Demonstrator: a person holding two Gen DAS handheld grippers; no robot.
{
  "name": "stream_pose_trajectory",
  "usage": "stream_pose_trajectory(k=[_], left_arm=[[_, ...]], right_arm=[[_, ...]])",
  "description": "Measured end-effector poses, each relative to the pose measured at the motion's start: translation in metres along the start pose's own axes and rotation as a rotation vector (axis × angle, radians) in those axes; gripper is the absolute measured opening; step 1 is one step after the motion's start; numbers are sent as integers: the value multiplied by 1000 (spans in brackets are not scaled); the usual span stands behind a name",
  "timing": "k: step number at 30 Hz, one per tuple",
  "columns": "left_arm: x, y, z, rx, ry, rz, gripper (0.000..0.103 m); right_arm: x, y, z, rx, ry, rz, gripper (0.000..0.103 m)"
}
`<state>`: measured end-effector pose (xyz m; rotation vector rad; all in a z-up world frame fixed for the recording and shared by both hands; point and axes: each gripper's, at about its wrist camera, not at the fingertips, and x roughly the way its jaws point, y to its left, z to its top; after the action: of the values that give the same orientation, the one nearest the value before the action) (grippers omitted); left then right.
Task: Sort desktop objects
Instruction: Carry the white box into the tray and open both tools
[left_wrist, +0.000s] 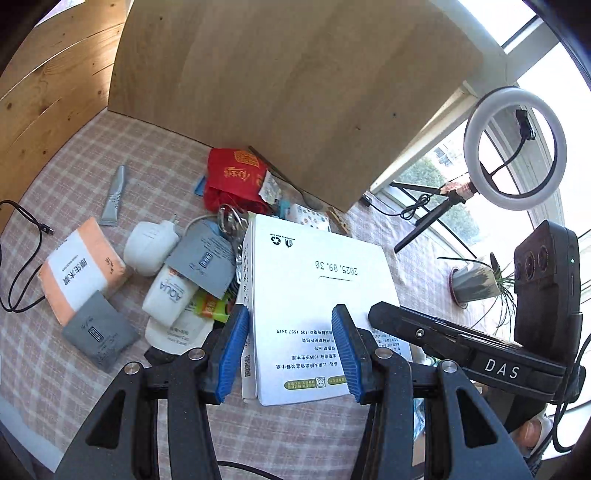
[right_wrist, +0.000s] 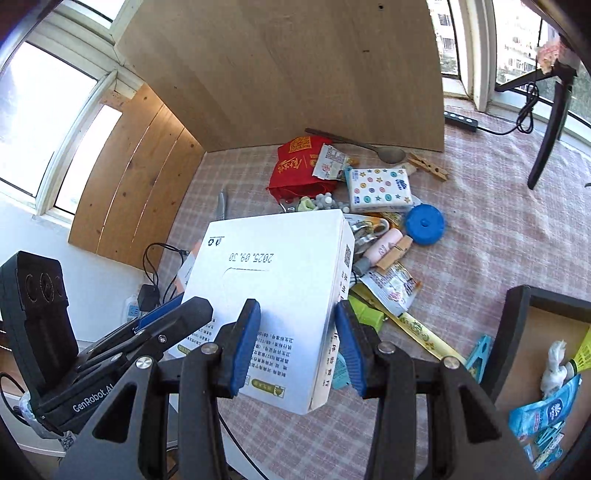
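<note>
Both views were bright with daylight. In the left wrist view the window (left_wrist: 546, 55) at upper right was blown out to white, and in the right wrist view the window (right_wrist: 44, 110) at upper left was likewise overexposed. Sun fell across the checked cloth (left_wrist: 110, 147) and the white box (left_wrist: 325, 295), whose top glared slightly, with a soft shadow under each blue pad (left_wrist: 343, 332). The wooden board (right_wrist: 295, 74) was evenly lit. Fisheye distortion bent straight edges strongly toward the rims, and the corners went dark with vignetting. The centre was sharp enough to read print; the edges were softer.
</note>
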<state>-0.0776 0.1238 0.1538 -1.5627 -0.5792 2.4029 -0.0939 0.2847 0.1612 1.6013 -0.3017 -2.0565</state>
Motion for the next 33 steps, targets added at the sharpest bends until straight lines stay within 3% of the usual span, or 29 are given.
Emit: stream_pose_trajectory(k=[9,20,27,33], left_arm=[[37,-106,-64,145,109,-103,43],[78,-220,-151,309,250,-194,43],[87,-267,-196,410,317,-219,43],[86,-284,-221,467,347,-220,43]], right_arm=[[-84,-100,-63,139,-81,-75,43],[-160,-207,-140,298,-127,-174,43],[-190,-245,-178,359,-148,-216,43],[-201,-260,-199,391,-159,-218,43]])
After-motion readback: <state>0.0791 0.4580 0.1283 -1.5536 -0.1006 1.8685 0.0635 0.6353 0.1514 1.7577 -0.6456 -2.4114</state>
